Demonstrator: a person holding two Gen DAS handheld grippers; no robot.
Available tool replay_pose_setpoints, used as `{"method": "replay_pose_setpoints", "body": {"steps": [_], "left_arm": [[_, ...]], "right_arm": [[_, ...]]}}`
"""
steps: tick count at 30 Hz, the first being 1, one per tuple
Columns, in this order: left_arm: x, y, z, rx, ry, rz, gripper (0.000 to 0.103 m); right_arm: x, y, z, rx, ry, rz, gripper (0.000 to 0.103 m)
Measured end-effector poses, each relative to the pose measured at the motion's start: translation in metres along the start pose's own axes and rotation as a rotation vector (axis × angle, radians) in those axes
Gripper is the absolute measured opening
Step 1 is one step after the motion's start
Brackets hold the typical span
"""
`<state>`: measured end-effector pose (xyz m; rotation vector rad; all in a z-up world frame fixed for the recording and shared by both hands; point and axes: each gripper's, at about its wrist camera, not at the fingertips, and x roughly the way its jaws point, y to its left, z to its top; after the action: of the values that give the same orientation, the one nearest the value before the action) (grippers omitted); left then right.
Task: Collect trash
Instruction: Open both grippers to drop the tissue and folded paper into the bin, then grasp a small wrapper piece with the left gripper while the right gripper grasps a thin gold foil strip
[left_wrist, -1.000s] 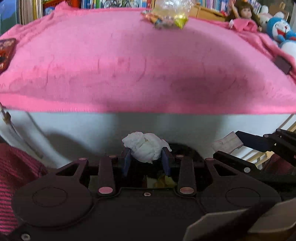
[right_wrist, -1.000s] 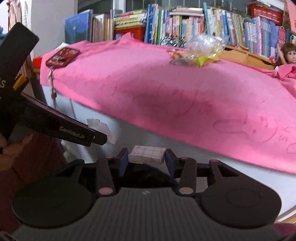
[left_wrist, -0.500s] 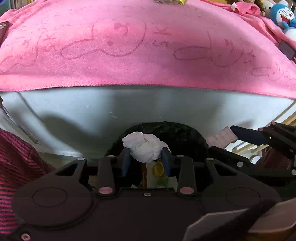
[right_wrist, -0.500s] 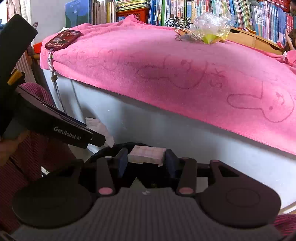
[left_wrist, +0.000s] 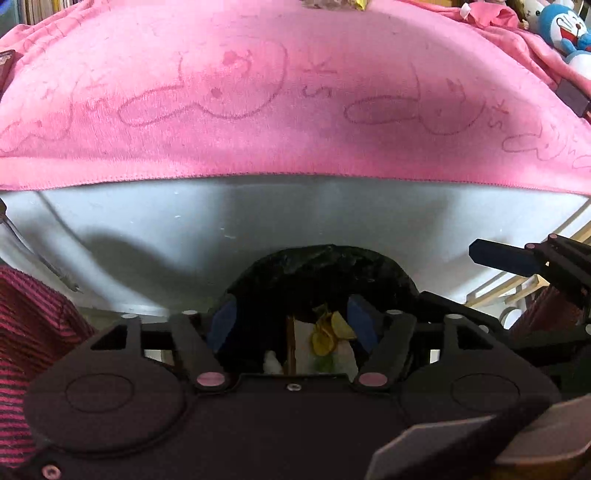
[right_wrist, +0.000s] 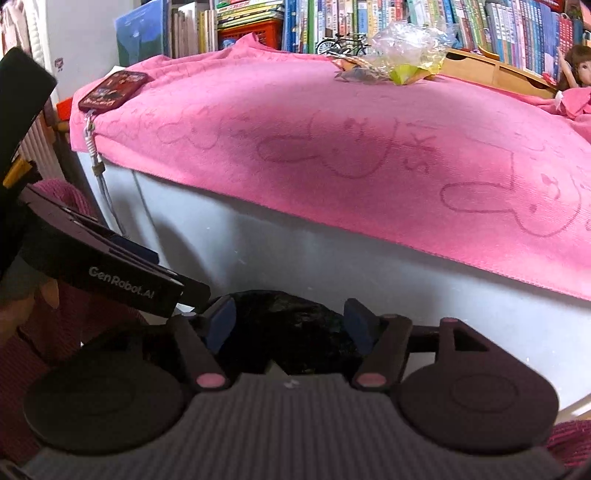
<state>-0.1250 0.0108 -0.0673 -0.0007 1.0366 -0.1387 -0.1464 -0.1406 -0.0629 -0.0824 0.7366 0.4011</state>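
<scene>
The left gripper (left_wrist: 293, 321) is a matte black device with two blue finger pads (left_wrist: 221, 326), black linkage bars ending in pink round pivots (left_wrist: 211, 378), and a small silver screw (left_wrist: 293, 387) centred just behind the pads. Round embossed discs (left_wrist: 99, 393) flank the linkages. The right gripper (right_wrist: 291, 325) has the same build over a grey ribbed body (right_wrist: 288, 424). White "GenRobot.AI" lettering (right_wrist: 121, 282) marks the left gripper's side. Red-and-black striped sleeves (left_wrist: 26, 332) show beside the tongs.

The black bin bag (left_wrist: 321, 273) sits mostly hidden behind both grippers' fingers (left_wrist: 223, 325).
</scene>
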Motion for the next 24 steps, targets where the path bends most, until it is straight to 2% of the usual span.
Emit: {"method": "replay_pose_setpoints", "body": {"steps": [3, 6, 8, 15, 18, 21, 24], "left_arm": [[-0.009, 0.0, 0.005, 0.003, -0.02, -0.007, 0.076], [-0.028, 0.001, 0.015, 0.002, -0.063, -0.035, 0.081], [-0.044, 0.002, 0.024, 0.008, -0.124, -0.046, 0.087], [-0.082, 0.003, 0.068, 0.043, -0.35, -0.028, 0.095], [-0.084, 0.002, 0.092, 0.047, -0.418, -0.029, 0.098], [-0.076, -0.002, 0.12, 0.052, -0.442, -0.026, 0.098], [-0.062, -0.005, 0.155, 0.032, -0.462, -0.044, 0.098]], "right_arm": [[-0.006, -0.006, 0.005, 0.04, -0.019, 0.017, 0.077], [-0.021, -0.012, 0.017, 0.071, -0.073, 0.034, 0.077], [-0.03, -0.018, 0.028, 0.084, -0.112, 0.041, 0.077], [-0.048, -0.049, 0.073, 0.112, -0.242, -0.024, 0.078], [-0.048, -0.062, 0.092, 0.116, -0.284, -0.062, 0.078], [-0.04, -0.076, 0.112, 0.117, -0.302, -0.102, 0.078], [-0.026, -0.099, 0.133, 0.175, -0.303, -0.109, 0.078]]}}
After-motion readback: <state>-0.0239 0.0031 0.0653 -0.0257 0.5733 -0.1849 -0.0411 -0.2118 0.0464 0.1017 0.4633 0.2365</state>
